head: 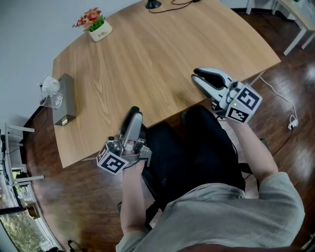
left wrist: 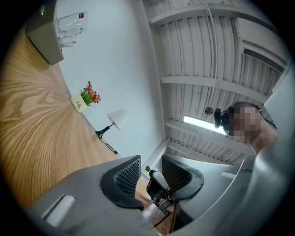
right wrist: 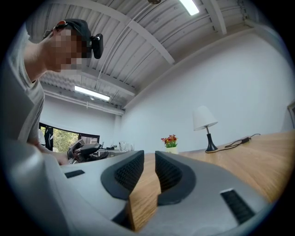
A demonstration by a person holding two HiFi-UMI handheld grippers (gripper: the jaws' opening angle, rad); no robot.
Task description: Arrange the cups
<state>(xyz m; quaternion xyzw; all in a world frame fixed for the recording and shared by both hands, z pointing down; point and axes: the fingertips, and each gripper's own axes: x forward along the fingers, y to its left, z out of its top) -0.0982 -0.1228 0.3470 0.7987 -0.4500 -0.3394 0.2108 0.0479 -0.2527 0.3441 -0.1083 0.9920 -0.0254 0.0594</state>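
Observation:
A few clear cups (left wrist: 71, 25) stand on a grey box (left wrist: 44, 39) at the table's far left edge. They show small in the right gripper view (right wrist: 122, 146) and as a clear and white cluster in the head view (head: 50, 91). My left gripper (head: 134, 112) rests at the table's near edge, pointing across the table, far from the cups. Its jaws stand apart with nothing between them (left wrist: 151, 168). My right gripper (head: 197, 76) hovers over the near right edge of the table. Only a narrow gap shows between its pads (right wrist: 150, 161), and it holds nothing.
A wooden table (head: 162, 54) fills the view. At its back left stands a small flower pot (head: 97, 27), and a lamp base (head: 153, 4) with its cord at the back. The grey box (head: 64, 101) sits at the left edge. A cable (head: 285, 106) lies on the floor at right.

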